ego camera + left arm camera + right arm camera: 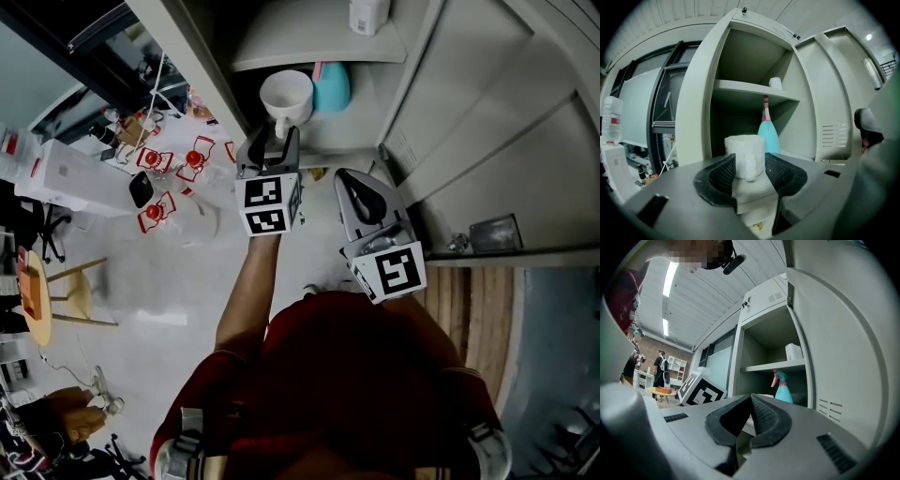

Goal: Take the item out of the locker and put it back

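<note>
A white mug point(286, 97) point(745, 153) is held by its handle in my left gripper point(279, 137) point(750, 169), which is shut on it just outside the open grey locker point(394, 84) point(740, 56). The mug hangs in front of the lower compartment. A teal spray bottle point(331, 86) point(768, 133) point(783, 391) stands on the locker's lower shelf behind the mug. My right gripper point(367, 202) point(750, 412) is shut with nothing in it, to the right of the left one and a little lower.
A white container point(367, 16) point(775, 83) point(793, 351) sits on the upper shelf. The open locker door point(497, 141) stands at the right. Red-and-white items point(173, 173) lie on the floor at left. Furniture point(42, 300) and people stand far left.
</note>
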`<state>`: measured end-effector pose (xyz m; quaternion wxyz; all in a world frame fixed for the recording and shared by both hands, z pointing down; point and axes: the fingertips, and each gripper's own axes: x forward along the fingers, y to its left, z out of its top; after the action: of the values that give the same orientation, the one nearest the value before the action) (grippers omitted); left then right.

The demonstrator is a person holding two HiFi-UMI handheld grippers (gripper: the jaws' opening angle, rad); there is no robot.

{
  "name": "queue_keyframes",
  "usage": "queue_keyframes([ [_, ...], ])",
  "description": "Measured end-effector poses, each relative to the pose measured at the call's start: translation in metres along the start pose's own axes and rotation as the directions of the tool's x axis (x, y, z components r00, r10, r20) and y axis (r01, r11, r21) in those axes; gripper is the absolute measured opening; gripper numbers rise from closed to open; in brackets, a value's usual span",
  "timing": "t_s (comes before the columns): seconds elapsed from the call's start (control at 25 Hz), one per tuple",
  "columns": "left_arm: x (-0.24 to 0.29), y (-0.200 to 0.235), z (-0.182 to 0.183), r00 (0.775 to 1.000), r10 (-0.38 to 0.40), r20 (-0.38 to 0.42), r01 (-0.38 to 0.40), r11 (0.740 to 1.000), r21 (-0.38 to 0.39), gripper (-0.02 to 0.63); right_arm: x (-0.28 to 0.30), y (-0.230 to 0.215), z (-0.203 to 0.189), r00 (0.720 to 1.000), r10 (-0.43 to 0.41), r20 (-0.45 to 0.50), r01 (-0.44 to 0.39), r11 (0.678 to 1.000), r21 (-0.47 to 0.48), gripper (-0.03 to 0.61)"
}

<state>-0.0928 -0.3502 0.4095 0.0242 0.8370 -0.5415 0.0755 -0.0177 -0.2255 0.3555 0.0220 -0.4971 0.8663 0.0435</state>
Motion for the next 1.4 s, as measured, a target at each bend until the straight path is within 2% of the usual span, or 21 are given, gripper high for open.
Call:
queue_keyframes([
  [0.24,0.012,-0.004,-0.003,0.999,-0.013,-0.034,0.013,1.0,0.005,0.176,0.004,-0.005,0.0,1.0,-0.01,-0.004,0.01,1.0,0.004,-0.003],
  [0.52,0.02,0.0,-0.004,0.999,0.019,-0.04,-0.019,1.0,0.005,0.175,0.004,-0.01,-0.002,1.0,-0.021,-0.014,0.022,1.0,0.006,-0.003],
  [0.84,0.022,0.009,-0.006,0.997,0.07,-0.042,-0.07,0.998,0.004,0.083,0.005,-0.012,-0.005,0.999,-0.022,-0.024,0.022,1.0,0.006,-0.002],
  [1.4,0.02,0.011,-0.01,0.996,0.093,0.006,-0.093,0.996,-0.018,0.052,-0.001,-0.016,-0.01,0.999,-0.028,-0.018,0.028,1.0,0.009,-0.002],
])
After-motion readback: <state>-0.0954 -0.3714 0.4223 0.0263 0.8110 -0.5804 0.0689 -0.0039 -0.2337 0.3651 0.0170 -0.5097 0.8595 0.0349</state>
